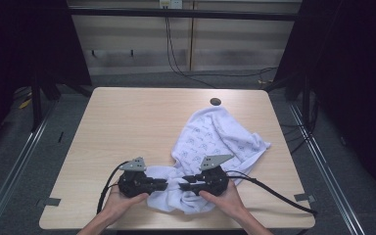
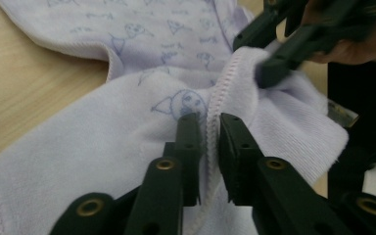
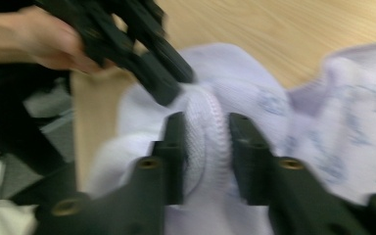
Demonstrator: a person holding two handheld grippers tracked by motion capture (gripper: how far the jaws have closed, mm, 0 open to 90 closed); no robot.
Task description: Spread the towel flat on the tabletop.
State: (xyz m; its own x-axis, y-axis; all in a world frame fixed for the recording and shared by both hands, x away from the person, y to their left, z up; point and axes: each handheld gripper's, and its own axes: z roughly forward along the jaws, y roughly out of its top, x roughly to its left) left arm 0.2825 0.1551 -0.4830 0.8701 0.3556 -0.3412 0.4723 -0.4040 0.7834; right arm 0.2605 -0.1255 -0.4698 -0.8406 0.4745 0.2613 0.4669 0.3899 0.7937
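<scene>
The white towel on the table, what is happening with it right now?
A person holds one set of tongs in each hand and works on a white printed towel that lies crumpled on the wooden table. The left tongs pinch the stitched hem of the towel at its near edge. The right tongs have a bunched fold of the same edge between their jaws, close beside the left ones. The rest of the towel lies spread away from the person.

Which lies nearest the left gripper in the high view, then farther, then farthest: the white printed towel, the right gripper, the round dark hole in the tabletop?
1. White printed towel: between the left gripper's jaws.
2. Right gripper: just beside it, facing it.
3. Round dark hole: near the table's far edge.
</scene>
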